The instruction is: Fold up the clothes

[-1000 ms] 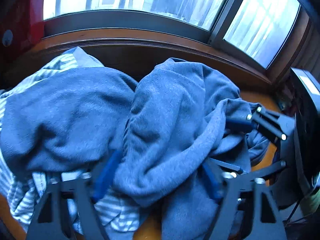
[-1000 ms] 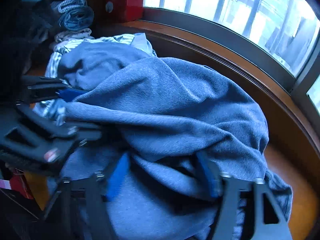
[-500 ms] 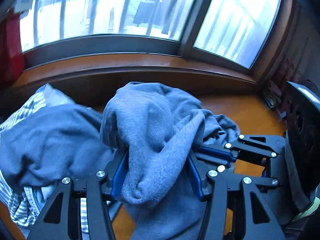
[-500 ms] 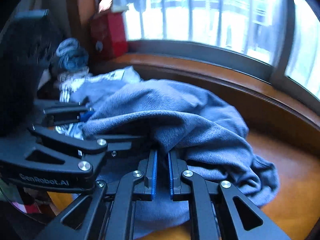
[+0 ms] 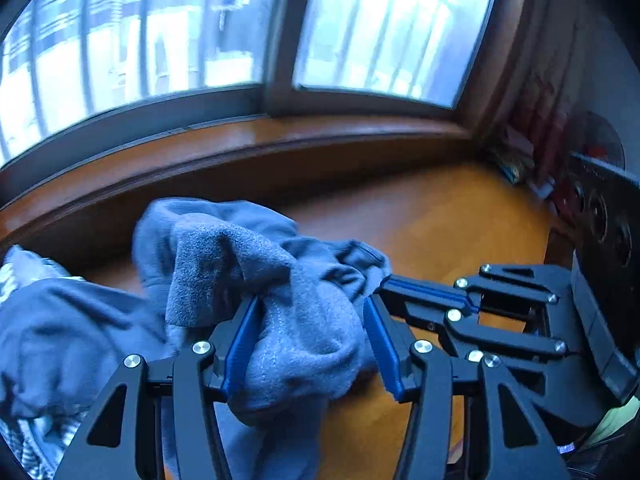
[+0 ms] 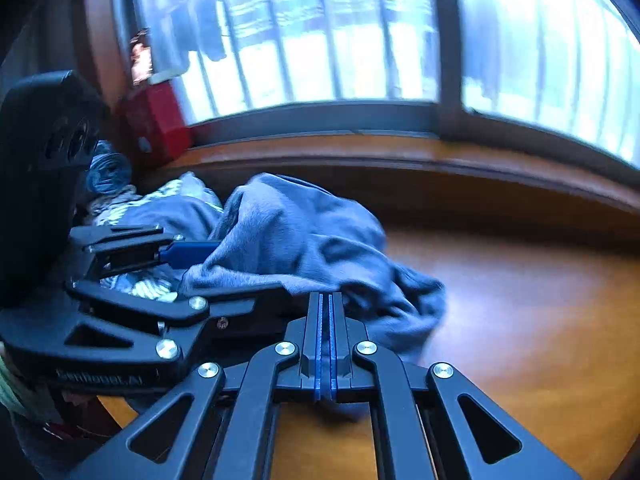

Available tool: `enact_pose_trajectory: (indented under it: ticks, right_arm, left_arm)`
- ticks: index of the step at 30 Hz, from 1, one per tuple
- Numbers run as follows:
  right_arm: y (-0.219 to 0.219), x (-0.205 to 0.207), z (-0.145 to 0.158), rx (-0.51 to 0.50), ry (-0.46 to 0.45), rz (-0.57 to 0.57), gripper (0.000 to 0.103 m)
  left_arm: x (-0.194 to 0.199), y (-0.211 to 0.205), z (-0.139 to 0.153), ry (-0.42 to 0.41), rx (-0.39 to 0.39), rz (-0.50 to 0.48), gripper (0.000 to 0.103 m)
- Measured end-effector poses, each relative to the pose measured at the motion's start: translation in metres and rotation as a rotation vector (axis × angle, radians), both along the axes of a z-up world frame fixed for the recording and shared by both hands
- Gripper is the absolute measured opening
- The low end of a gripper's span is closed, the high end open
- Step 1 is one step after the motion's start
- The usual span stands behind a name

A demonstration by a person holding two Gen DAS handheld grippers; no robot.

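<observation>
The wooden table point(image 6: 520, 300) carries the blue fleece garment point(image 5: 288, 320). The left gripper point(image 5: 312, 344) grips a thick bunched fold between its jaws. The right gripper point(image 6: 325, 336) is clamped on the garment's edge.

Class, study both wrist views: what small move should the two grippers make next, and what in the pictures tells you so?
Probably lift and draw apart. The left gripper and right gripper both pinch the blue fleece garment, which hangs bunched over the wooden surface; spreading it should show its edges.
</observation>
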State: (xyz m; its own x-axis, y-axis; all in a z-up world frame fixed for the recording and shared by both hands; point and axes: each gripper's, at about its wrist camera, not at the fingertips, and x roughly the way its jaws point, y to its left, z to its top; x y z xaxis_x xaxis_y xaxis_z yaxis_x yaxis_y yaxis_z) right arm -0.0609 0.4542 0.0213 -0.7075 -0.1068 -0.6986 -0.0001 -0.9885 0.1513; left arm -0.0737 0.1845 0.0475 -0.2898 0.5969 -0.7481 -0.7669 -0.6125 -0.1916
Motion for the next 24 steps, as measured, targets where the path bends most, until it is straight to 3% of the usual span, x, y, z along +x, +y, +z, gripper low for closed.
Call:
enact_pose_trajectory:
  ticks: [5,9,11,12,13,15,19,24]
  right_arm:
    - [0.022,0.000,-0.023,-0.017,-0.079,-0.049,0.004]
    - [0.035,-0.007,-0.035,-0.034,-0.145,-0.074,0.005]
    - [0.040,-0.015,-0.032,-0.032,-0.160,-0.073,0.011]
    - [0.040,-0.017,-0.029,-0.025,-0.159,-0.072,0.021]
    - [0.038,-0.020,-0.024,-0.012,-0.148,-0.069,0.039]
    - [0.030,-0.027,-0.013,0.012,-0.122,-0.047,0.056]
    - [0.001,-0.046,0.006,0.040,-0.066,0.049,0.062]
    - [-0.044,-0.075,0.007,0.099,-0.065,0.173,0.065]
  left_arm:
    - [0.013,0.031,-0.027,-0.004,-0.083,-0.047,0.050]
    - [0.034,0.037,-0.032,0.068,-0.149,-0.064,0.052]
    - [0.040,0.031,-0.025,0.092,-0.152,-0.061,0.058]
    - [0.042,0.021,-0.019,0.106,-0.144,-0.041,0.065]
    - [0.044,0.012,-0.013,0.120,-0.136,-0.022,0.069]
    - [0.048,-0.008,-0.002,0.149,-0.120,0.017,0.074]
    - [0.051,-0.050,0.016,0.189,-0.086,0.113,0.085]
    - [0.025,-0.076,-0.009,0.106,-0.117,0.223,0.086]
